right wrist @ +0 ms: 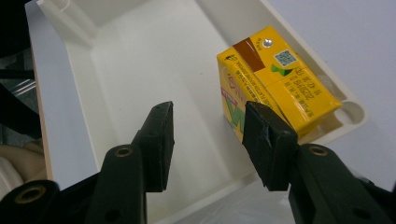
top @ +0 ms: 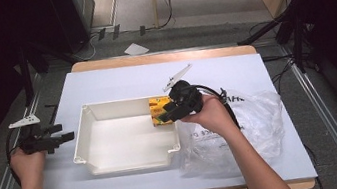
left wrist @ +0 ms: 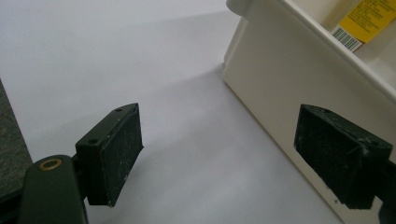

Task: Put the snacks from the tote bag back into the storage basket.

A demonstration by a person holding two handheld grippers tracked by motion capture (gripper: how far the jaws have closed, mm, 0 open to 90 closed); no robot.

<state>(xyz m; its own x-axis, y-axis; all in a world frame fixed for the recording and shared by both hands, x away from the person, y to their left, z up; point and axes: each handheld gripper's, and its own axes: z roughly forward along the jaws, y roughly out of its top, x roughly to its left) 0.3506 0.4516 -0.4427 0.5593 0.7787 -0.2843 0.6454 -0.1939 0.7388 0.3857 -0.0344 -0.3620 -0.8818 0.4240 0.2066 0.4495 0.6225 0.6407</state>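
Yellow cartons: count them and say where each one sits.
1. The carton stands in the white bin's far right corner, just beyond the right hand-held gripper's open jaws. More could be hidden in the crumpled plastic bag right of the bin.

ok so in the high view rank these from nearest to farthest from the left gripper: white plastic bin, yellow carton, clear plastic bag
1. White plastic bin: just beside the left gripper, its near wall closest.
2. Yellow drink carton: inside the bin, at its far end from that gripper.
3. Clear crumpled plastic bag: beyond the bin, on the table's right side.
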